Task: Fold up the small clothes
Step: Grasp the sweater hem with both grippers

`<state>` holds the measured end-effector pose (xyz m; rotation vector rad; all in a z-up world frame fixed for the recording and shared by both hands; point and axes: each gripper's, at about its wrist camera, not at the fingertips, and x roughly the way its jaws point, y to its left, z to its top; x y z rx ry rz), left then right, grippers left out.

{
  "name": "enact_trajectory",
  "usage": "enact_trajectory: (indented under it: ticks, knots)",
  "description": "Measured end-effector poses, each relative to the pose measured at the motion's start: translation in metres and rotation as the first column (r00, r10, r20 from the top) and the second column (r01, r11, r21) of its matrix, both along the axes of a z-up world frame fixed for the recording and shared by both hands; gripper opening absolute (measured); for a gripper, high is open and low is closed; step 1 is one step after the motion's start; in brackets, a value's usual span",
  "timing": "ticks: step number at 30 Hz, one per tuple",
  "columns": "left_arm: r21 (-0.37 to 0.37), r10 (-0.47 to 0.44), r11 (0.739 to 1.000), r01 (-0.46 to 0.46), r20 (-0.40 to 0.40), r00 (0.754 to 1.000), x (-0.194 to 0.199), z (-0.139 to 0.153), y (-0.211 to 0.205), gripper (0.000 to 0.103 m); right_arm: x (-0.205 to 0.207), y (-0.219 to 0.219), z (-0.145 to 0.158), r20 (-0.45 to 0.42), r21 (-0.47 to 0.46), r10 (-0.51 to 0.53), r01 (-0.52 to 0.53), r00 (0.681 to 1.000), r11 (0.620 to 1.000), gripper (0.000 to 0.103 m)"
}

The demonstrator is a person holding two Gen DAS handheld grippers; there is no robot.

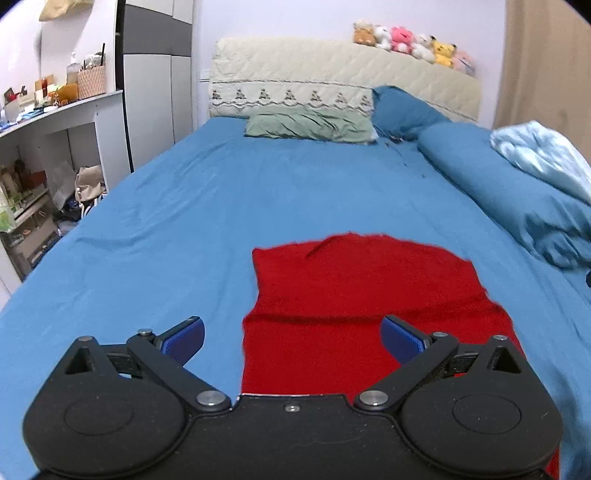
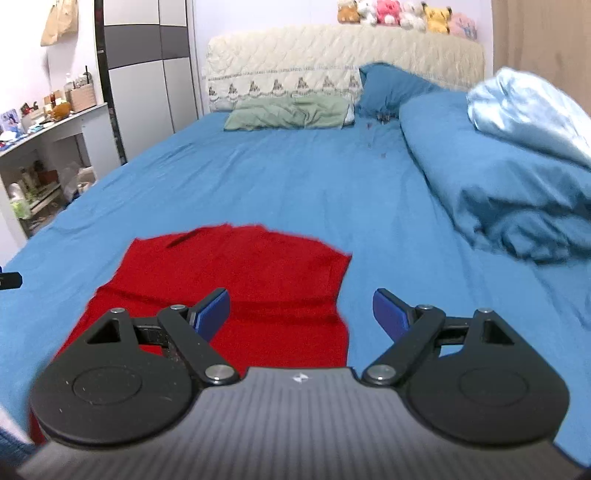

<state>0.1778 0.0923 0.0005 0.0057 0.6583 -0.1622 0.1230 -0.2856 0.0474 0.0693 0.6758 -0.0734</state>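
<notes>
Lying flat on the blue bed [image 1: 184, 221], the red garment [image 1: 351, 288] is sitting between both grippers; the left gripper [image 1: 291, 338] and right gripper [image 2: 301, 312] are hovering wide open, holding nothing.

A: How much of the red garment [image 1: 362, 295] shows?

B: Not all. In the left wrist view its near end is hidden behind the left gripper [image 1: 292, 338] body; in the right wrist view the right gripper [image 2: 301, 314] covers its near part too.

A: And the shelf clutter [image 1: 55, 92]?

B: Too small to tell apart. The rolled duvet [image 2: 498, 177] is cut off by the right edge, and the plush toys [image 2: 402, 11] by the top.
</notes>
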Motion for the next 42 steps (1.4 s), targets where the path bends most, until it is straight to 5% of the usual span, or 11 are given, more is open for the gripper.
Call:
enact_trajectory:
  ticks: [5, 13, 21, 30, 37, 39, 42]
  knots:
    - [-0.037, -0.039, 0.999, 0.036, -0.082, 0.996, -0.05, -0.022, 0.016, 0.103, -0.066, 0.01, -0.016, -0.1, 0.039, 0.002, 0.002, 0.995, 0.999, 0.1]
    - [-0.1, 0.002, 0.995, -0.031, -0.273, 0.962, -0.082, -0.108, 0.027, 0.09, -0.133, 0.037, -0.106, -0.308, 0.085, -0.058, 0.088, 0.95, 0.992, 0.097]
    - [-0.055, 0.039, 0.997, -0.061, -0.339, 0.94, -0.086, -0.154, 0.024, 0.066, -0.151, 0.056, -0.147, -0.364, 0.036, -0.125, 0.148, 0.923, 0.988, 0.081]
    - [-0.033, 0.031, 0.998, -0.046, -0.359, 0.933, -0.09, -0.173, 0.021, 0.063, -0.143, 0.058, -0.16, -0.393, 0.024, -0.149, 0.172, 0.907, 0.985, 0.065]
    - [-0.053, 0.018, 0.998, -0.04, -0.364, 0.931, -0.093, -0.17, 0.02, 0.019, -0.147, 0.053, -0.158, -0.39, 0.046, -0.139, 0.17, 0.91, 0.984, 0.038]
    - [-0.039, 0.017, 0.999, -0.033, -0.363, 0.932, -0.093, -0.169, 0.018, 0.014, -0.147, 0.051, -0.158, -0.391, 0.052, -0.139, 0.173, 0.91, 0.984, 0.024]
    - [-0.033, 0.016, 0.999, -0.03, -0.359, 0.933, -0.094, -0.165, 0.018, 0.008, -0.148, 0.047, -0.154, -0.381, 0.067, -0.141, 0.18, 0.914, 0.981, 0.022]
